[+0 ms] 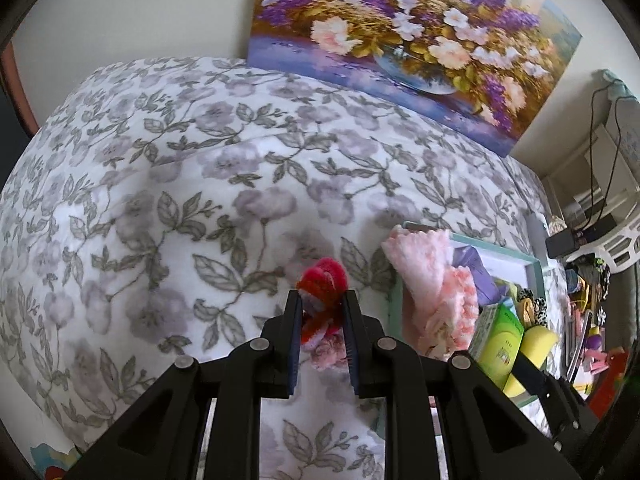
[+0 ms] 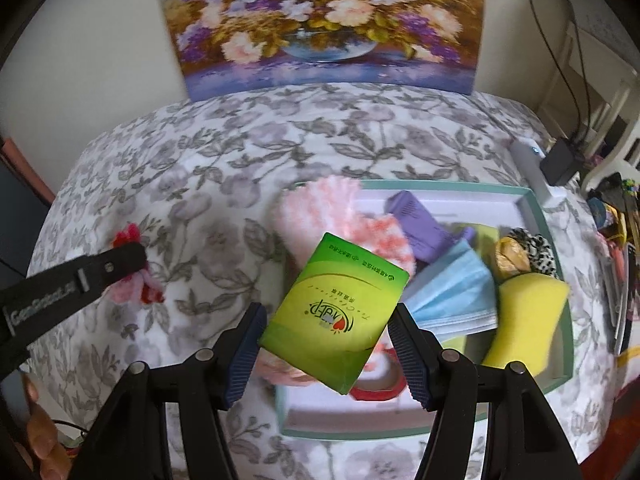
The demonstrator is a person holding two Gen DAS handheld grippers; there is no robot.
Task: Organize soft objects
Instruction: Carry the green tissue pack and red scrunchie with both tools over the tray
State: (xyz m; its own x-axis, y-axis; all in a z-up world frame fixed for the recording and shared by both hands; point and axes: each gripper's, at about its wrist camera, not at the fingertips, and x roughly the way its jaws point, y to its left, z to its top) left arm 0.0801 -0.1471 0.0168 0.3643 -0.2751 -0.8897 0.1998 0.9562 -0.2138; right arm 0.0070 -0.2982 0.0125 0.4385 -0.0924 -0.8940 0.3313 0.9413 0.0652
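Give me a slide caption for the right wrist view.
Right tongs hold a green packet over the box of soft things.

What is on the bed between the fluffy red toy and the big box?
Nothing but the flowery blanket. In the right wrist view, bare cover runs from the red toy in the left gripper to the box.

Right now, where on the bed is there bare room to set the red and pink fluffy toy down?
Bare floral blanket lies left of the box, from the left gripper holding the fluffy toy up to the painting. The box itself is crowded.
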